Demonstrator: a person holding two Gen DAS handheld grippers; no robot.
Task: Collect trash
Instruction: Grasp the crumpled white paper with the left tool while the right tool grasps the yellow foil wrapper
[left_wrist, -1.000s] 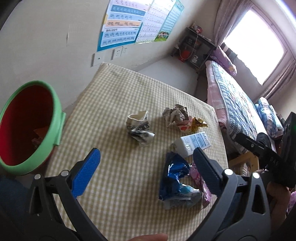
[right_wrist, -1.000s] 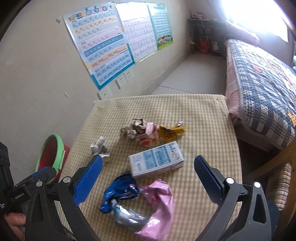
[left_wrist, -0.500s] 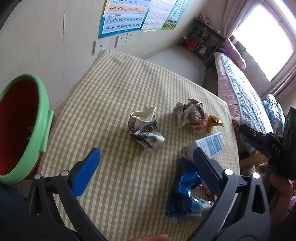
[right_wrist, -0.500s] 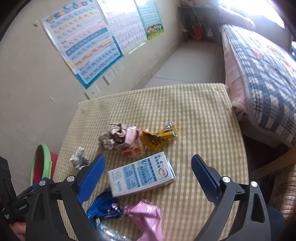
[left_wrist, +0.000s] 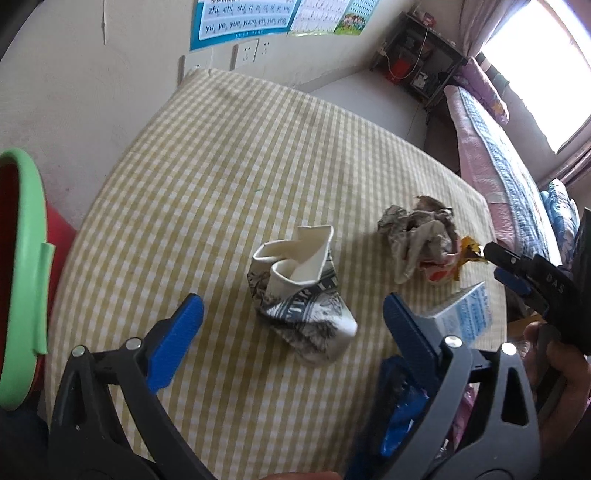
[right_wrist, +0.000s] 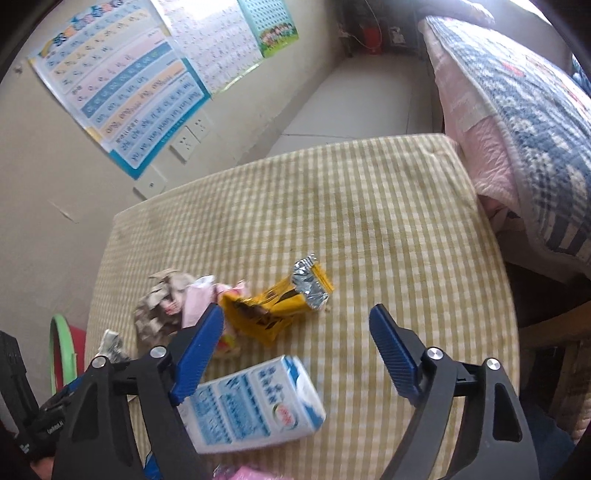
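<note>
A crushed paper cup (left_wrist: 301, 291) lies on the checked table (left_wrist: 229, 166), just ahead of my open, empty left gripper (left_wrist: 291, 306). A crumpled paper wad (left_wrist: 415, 230) lies to the right of the cup. My right gripper (right_wrist: 295, 321) is open and empty, above a yellow wrapper (right_wrist: 275, 308) and a blue-and-white milk carton (right_wrist: 251, 402). The carton also shows in the left wrist view (left_wrist: 465, 314). A blue wrapper (left_wrist: 402, 417) sits behind my left gripper's right finger. The red bin with a green rim (left_wrist: 22, 266) stands at the table's left.
A bed with a patterned quilt (right_wrist: 517, 110) runs along the table's right side. A wall with posters (right_wrist: 125, 88) and sockets is behind the table. A pink wrapper (right_wrist: 236, 472) lies at the near edge. The paper wad also shows in the right wrist view (right_wrist: 162, 306).
Both grippers have moved forward over the table. The cup now lies close between my left fingers, and the yellow wrapper and carton sit closer under my right gripper.
</note>
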